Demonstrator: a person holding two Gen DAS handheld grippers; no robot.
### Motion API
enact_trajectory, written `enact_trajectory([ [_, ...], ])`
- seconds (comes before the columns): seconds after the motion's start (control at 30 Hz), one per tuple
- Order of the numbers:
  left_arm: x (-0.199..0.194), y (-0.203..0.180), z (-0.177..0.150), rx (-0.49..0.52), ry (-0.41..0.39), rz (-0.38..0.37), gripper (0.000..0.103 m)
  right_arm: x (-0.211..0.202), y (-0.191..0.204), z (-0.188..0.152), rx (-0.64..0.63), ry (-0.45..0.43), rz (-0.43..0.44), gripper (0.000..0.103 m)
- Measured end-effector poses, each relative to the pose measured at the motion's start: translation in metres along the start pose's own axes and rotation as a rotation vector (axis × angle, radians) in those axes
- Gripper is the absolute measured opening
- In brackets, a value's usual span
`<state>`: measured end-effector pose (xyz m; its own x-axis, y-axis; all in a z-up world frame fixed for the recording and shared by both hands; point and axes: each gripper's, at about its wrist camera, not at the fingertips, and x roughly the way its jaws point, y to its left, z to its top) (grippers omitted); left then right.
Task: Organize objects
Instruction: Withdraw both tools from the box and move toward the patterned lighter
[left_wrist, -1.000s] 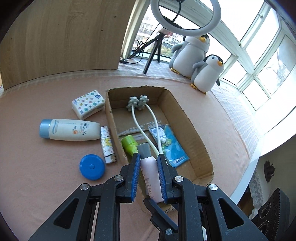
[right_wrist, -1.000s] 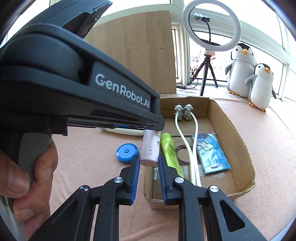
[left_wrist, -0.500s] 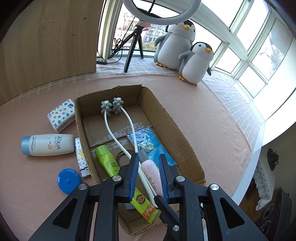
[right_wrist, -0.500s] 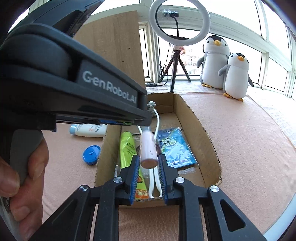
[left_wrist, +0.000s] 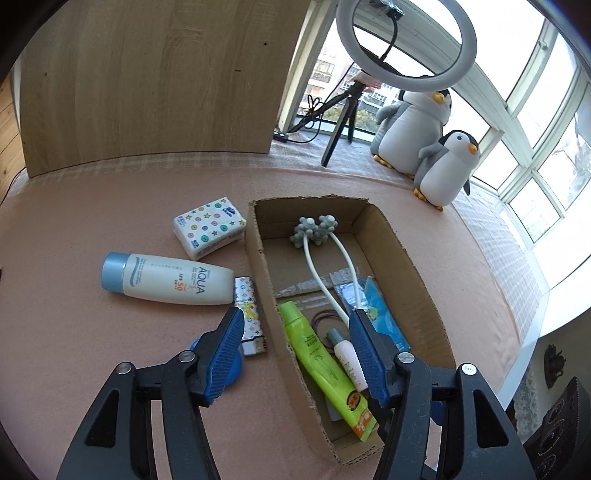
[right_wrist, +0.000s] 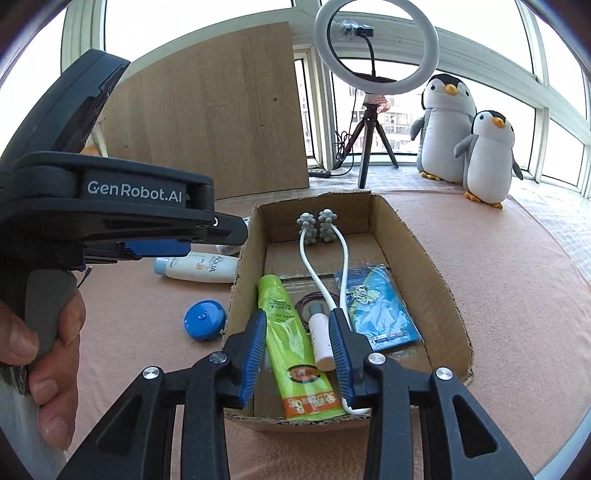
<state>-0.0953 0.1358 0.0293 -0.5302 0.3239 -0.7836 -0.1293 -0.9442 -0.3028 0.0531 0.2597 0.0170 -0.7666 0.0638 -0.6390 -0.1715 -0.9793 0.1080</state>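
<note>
Cardboard box (left_wrist: 417, 269) holds pink bottle (right_wrist: 320, 341) beside green tube (right_wrist: 291, 343); both jaws released

Lying flat inside the open brown cardboard box (left_wrist: 402, 254): small pale pink bottle with grey cap (left_wrist: 345, 354), touching the long lime-green tube (left_wrist: 321, 365), cap toward the box's far wall.

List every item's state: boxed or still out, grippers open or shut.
left gripper: open
right gripper: open
pink bottle: lying in cardboard box
green tube: in box
sunscreen bottle: out, lying, capped
tissue pack: out
blue tape measure: out
</note>
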Motion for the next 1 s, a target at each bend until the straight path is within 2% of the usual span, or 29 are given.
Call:
enact_trajectory([
  [0.2,-0.02,0.053,-0.002,-0.109,-0.042,0.055,0.063,0.003,0.03,0.002,-0.047,-0.007,0.081,0.033],
  [0.27,-0.028,0.074,-0.004,-0.151,-0.056,0.076,0.063,0.009,0.048,-0.002,-0.085,0.022,0.13,0.035],
  [0.33,-0.035,0.094,-0.006,-0.195,-0.065,0.098,0.063,0.022,0.068,-0.008,-0.134,0.081,0.168,0.046],
  [0.37,-0.038,0.103,-0.008,-0.215,-0.066,0.104,0.063,0.03,0.077,-0.013,-0.151,0.109,0.168,0.046],
  [0.47,-0.046,0.124,-0.016,-0.254,-0.068,0.118,0.063,0.052,0.096,-0.02,-0.187,0.131,0.116,0.046],
  [0.6,-0.05,0.14,-0.029,-0.282,-0.057,0.122,0.063,0.074,0.109,-0.011,-0.207,0.099,0.039,0.047],
  [0.77,-0.054,0.151,-0.043,-0.307,-0.046,0.12,0.063,0.09,0.108,0.0,-0.194,0.093,-0.032,0.049],
  [1.0,-0.055,0.158,-0.046,-0.323,-0.044,0.118,0.063,0.097,0.103,0.007,-0.189,0.087,-0.046,0.049],
])
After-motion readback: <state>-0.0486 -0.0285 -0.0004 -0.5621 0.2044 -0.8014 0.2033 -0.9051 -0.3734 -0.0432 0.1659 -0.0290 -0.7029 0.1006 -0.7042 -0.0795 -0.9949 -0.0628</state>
